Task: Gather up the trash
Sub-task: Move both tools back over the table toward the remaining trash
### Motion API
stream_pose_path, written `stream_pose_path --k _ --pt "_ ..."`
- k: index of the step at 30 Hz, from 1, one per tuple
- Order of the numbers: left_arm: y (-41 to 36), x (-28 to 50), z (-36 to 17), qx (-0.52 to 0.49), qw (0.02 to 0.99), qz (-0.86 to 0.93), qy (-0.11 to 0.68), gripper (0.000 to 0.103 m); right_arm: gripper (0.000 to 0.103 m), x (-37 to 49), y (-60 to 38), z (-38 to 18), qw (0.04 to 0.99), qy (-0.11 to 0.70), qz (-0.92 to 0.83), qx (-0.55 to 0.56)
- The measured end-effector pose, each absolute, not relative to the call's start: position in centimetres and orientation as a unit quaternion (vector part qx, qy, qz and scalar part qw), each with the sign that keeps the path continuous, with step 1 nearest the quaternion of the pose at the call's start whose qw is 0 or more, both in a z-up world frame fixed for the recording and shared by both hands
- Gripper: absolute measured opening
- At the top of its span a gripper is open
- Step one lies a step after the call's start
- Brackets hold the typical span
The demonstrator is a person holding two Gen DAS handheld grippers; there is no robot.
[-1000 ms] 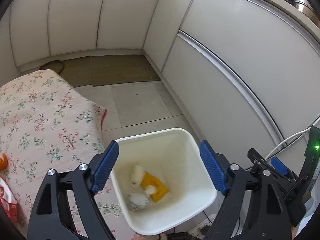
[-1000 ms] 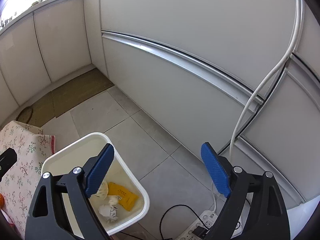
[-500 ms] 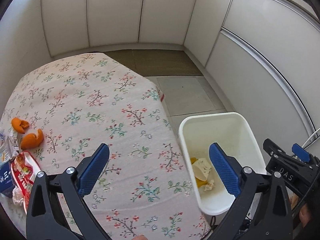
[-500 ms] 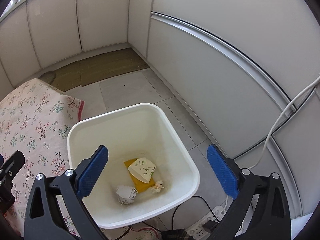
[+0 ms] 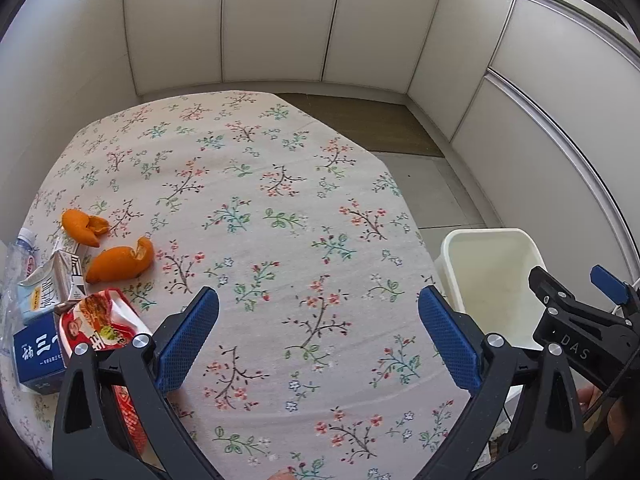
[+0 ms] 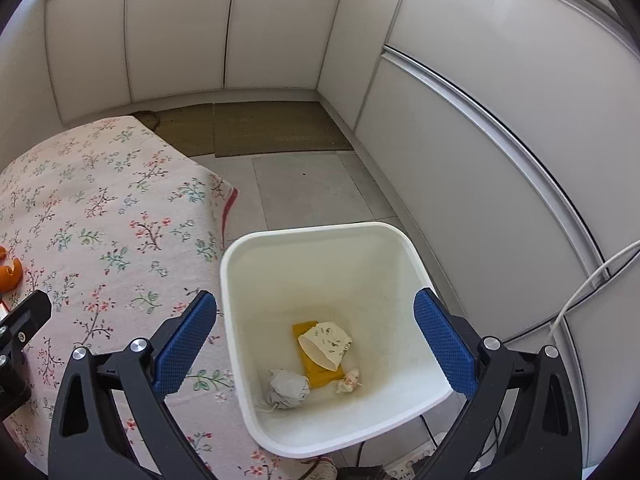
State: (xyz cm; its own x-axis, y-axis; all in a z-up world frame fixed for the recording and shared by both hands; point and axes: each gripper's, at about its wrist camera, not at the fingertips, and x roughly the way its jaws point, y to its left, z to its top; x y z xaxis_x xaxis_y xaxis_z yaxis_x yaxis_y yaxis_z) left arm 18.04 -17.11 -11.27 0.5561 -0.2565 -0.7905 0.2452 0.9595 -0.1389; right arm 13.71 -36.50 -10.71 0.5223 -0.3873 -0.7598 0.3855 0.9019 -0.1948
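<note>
We are between pickups now; the left gripper (image 5: 316,336) hangs wide open and empty over the flowered tablecloth (image 5: 256,208), and the right gripper (image 6: 316,340) is just as wide and empty above the white bin (image 6: 320,236), which stands on the floor just beside the table; down in it we see a paper cup (image 6: 325,345) lying on a yellow packet (image 6: 316,372), with a crumpled tissue (image 6: 287,388) beside them. What remains sits at the table's left edge: two pieces of orange peel (image 5: 120,262), a small milk carton (image 5: 60,280), a red snack wrapper (image 5: 104,320), a blue box (image 5: 38,354) and a plastic bottle (image 5: 22,248); we judge the next move is a reach left, jaws kept wide, to close on the nearest piece. Against a second ago, the left camera has swung off the bin onto the table; the cup in the bin is new.
</note>
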Motion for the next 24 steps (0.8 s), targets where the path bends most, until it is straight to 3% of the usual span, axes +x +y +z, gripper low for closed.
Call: stream_pose_path --k 24 --pt "-4.1 19.7 -11.2 -0.014 0.895 -0.055 0.443 0.096 0.096 18.4 -23.6 -10.2 0.898 0.414 -0.128 -0.076"
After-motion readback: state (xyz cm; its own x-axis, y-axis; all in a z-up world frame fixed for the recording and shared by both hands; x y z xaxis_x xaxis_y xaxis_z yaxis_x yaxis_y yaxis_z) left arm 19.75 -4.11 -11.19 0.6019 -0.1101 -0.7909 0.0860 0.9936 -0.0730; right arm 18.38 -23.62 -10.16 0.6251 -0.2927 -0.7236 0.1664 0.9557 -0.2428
